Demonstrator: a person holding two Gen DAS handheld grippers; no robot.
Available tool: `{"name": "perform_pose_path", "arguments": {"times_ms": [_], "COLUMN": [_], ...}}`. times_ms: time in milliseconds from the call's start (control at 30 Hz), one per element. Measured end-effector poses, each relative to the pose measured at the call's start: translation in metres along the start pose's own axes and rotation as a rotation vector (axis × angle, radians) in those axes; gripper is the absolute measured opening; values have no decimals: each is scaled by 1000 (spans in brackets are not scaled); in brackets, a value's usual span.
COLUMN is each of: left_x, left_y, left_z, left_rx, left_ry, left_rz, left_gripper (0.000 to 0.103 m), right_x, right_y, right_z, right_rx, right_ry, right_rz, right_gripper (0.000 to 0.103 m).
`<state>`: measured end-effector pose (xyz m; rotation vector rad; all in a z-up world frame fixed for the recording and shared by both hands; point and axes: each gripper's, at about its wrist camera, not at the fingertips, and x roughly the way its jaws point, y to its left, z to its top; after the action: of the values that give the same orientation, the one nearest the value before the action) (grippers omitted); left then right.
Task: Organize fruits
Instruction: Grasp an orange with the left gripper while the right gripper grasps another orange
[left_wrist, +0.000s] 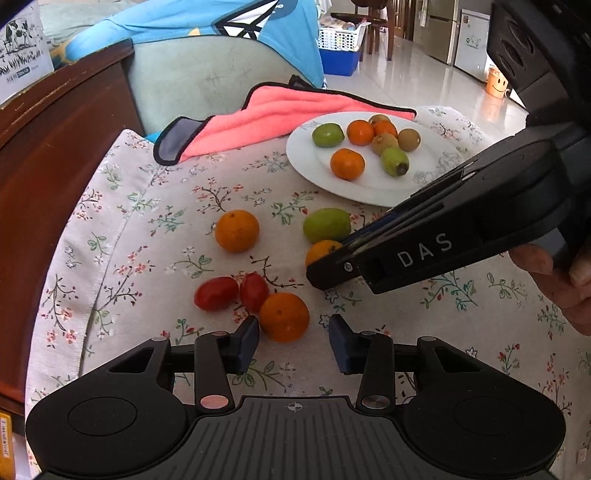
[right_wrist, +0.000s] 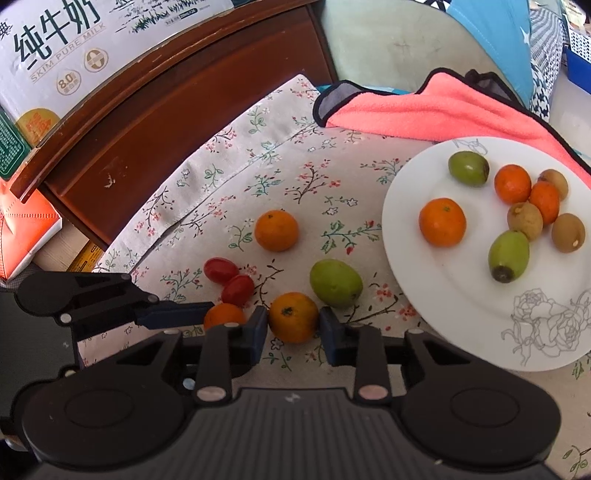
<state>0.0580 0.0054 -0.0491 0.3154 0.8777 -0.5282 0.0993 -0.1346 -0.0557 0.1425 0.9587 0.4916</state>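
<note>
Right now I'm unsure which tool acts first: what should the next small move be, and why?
Probably close the right tool on the orange between its fingers, then lift it toward the white plate. Its fingers already flank that orange with slight gaps, so it looks open and aligned. The left tool is open too, but its nearest orange sits off to one side.

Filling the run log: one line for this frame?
right gripper: closing around orange | left gripper: open, by another orange | plate: partly filled
</note>
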Motion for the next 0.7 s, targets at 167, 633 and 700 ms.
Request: {"name": "perform_pose_path", "arguments": {"times_ms": [167, 633, 700], "left_x": [0, -11, -14], "left_y": [1, 9, 10], "left_z": [2, 11, 15], "left_rx": [-10, -66, -74], "left_ry": [1, -17, -27], "left_rz": [-14, 8, 13], "left_gripper": [26, 26, 26], "right_x": [-1, -14, -18], "right_y": [0, 1, 1], "right_z": [0, 2, 3], "right_rx": [-4, -12, -11], "right_ry": [-1, -25, -34], "right_rz": [1, 20, 22], "right_gripper": [30, 30, 30]}}
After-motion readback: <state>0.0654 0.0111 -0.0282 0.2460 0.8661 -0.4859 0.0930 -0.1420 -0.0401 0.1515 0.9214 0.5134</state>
